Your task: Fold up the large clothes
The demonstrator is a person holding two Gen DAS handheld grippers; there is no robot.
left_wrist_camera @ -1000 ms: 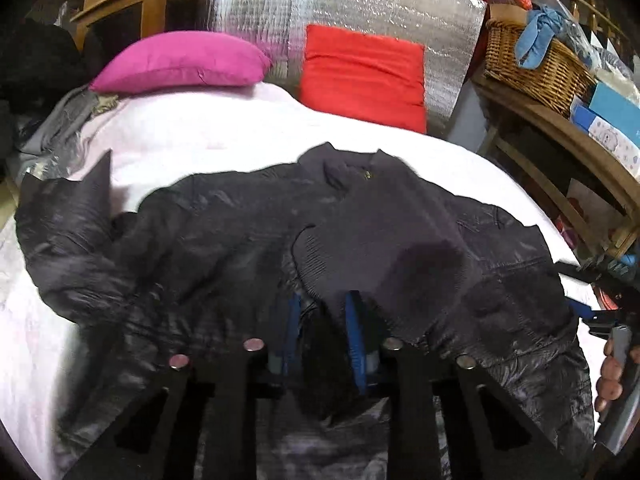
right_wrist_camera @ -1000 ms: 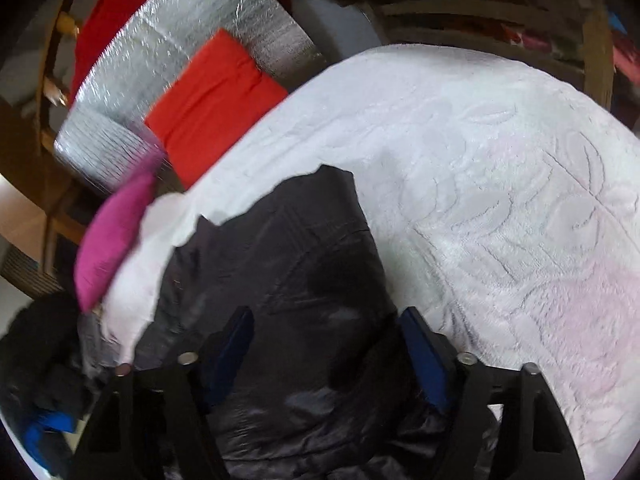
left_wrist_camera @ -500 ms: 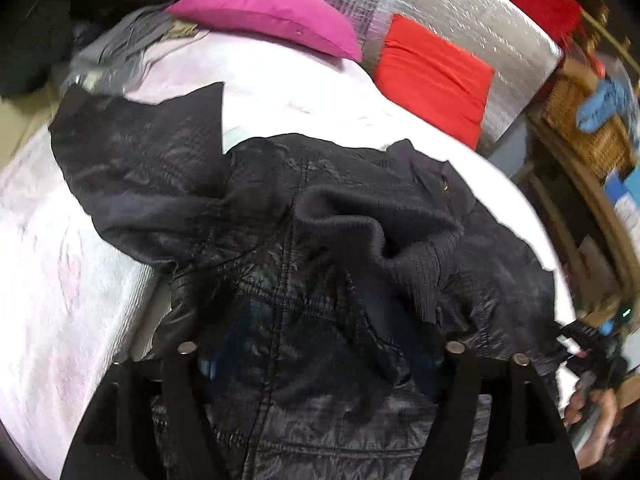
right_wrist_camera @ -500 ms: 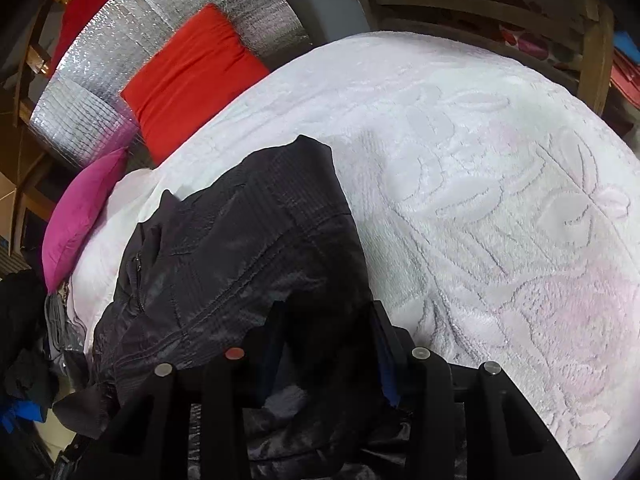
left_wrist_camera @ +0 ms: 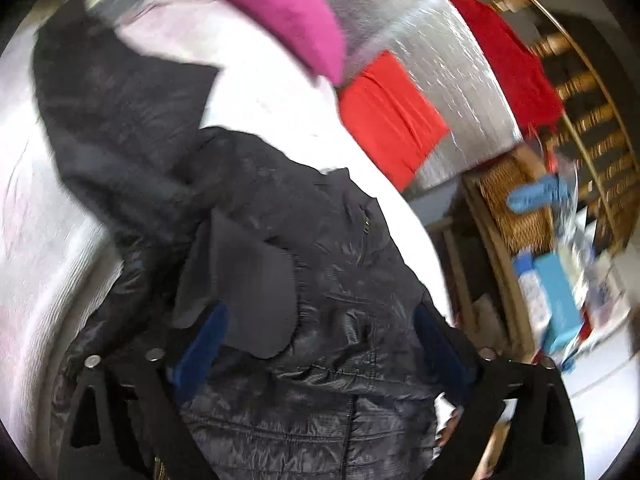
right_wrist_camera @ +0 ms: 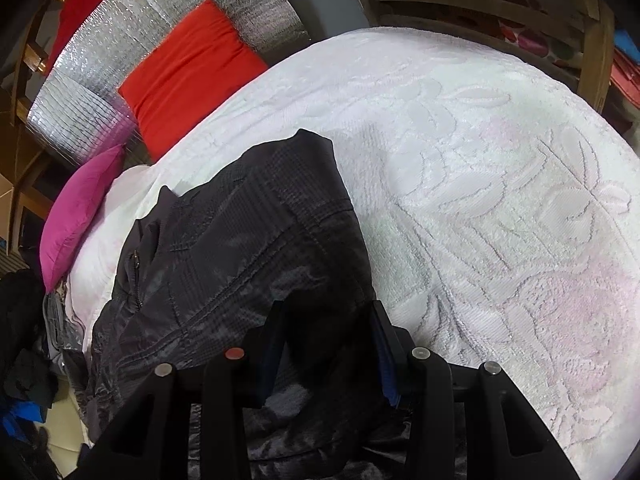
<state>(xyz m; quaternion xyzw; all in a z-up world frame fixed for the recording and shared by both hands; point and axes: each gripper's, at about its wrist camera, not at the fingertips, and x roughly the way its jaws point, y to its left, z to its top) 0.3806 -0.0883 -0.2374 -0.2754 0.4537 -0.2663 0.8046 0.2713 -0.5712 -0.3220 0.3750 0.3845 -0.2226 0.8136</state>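
A black quilted jacket (left_wrist_camera: pixel 328 280) lies spread on the white bedspread (left_wrist_camera: pixel 36 240). One sleeve lies out to the upper left. A ribbed cuff (left_wrist_camera: pixel 248 292) rests folded over the jacket body. My left gripper (left_wrist_camera: pixel 320 344) is open just above the jacket, its blue-padded fingers wide apart and holding nothing. In the right wrist view the jacket (right_wrist_camera: pixel 240 248) covers the left half of the bed. My right gripper (right_wrist_camera: pixel 326 344) is shut on a fold of the jacket's dark fabric at its right edge.
A magenta pillow (left_wrist_camera: pixel 280 8) and a red pillow (left_wrist_camera: pixel 388 112) lean against a silver foil panel (left_wrist_camera: pixel 452 64) at the bed's head. A wicker basket (left_wrist_camera: pixel 516 200) and boxes (left_wrist_camera: pixel 556 296) stand on wooden shelving to the right. The white bedspread (right_wrist_camera: pixel 500 200) lies bare right of the jacket.
My left gripper let go of the ribbed cuff and opened wide; the cuff now lies on the jacket body. My right gripper closed on the jacket's edge.
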